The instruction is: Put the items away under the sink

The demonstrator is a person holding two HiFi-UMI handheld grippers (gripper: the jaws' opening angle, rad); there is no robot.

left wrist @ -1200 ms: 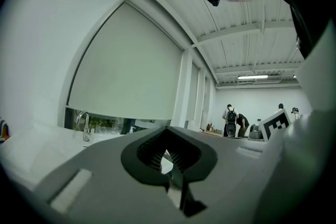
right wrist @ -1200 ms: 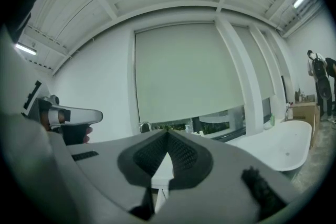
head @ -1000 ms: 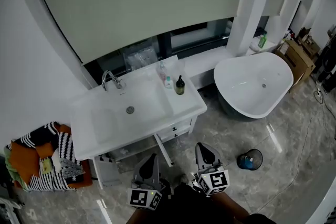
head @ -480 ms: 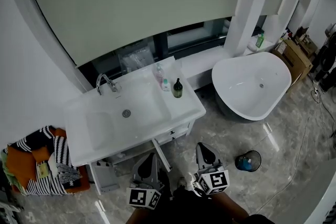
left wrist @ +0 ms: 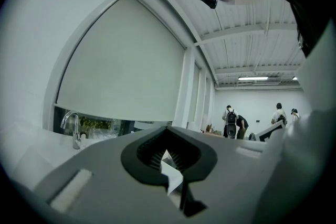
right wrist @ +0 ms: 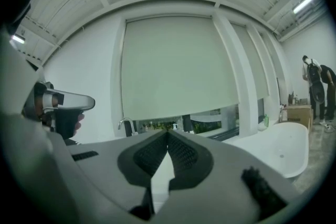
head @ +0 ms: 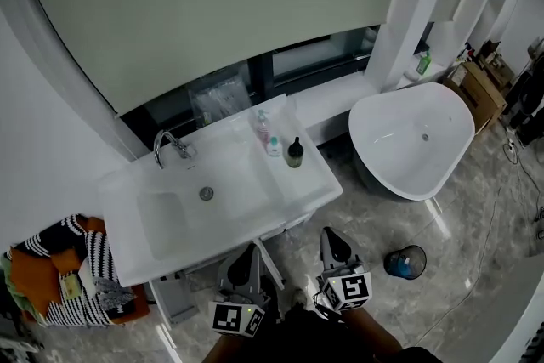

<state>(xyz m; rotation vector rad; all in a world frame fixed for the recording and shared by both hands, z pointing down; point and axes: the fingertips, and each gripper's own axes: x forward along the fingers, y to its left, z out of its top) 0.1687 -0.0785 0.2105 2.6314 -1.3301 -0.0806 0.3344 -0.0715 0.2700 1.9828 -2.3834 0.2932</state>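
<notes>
On the white sink counter [head: 310, 183] stand a dark pump bottle [head: 295, 153], a small white bottle with a teal cap [head: 274, 146] and a clear bottle [head: 263, 127], all right of the basin. A cabinet door [head: 269, 263] under the sink hangs open. My left gripper [head: 246, 256] and right gripper [head: 329, 235] are held low in front of the vanity, well short of the bottles. Both are shut with nothing between the jaws, as the left gripper [left wrist: 167, 129] and right gripper [right wrist: 168, 132] show in their own views.
A white bathtub [head: 414, 136] stands to the right, with a blue bin [head: 405, 261] on the marble floor in front of it. A basket of striped cloth [head: 64, 268] sits left of the vanity. The faucet [head: 170, 147] is at the basin's back. Cardboard boxes [head: 480, 89] stand far right.
The head view has shifted a little, so the sink sits lower and nearer in the frame. Both grippers stay low and shut in about the same place.
</notes>
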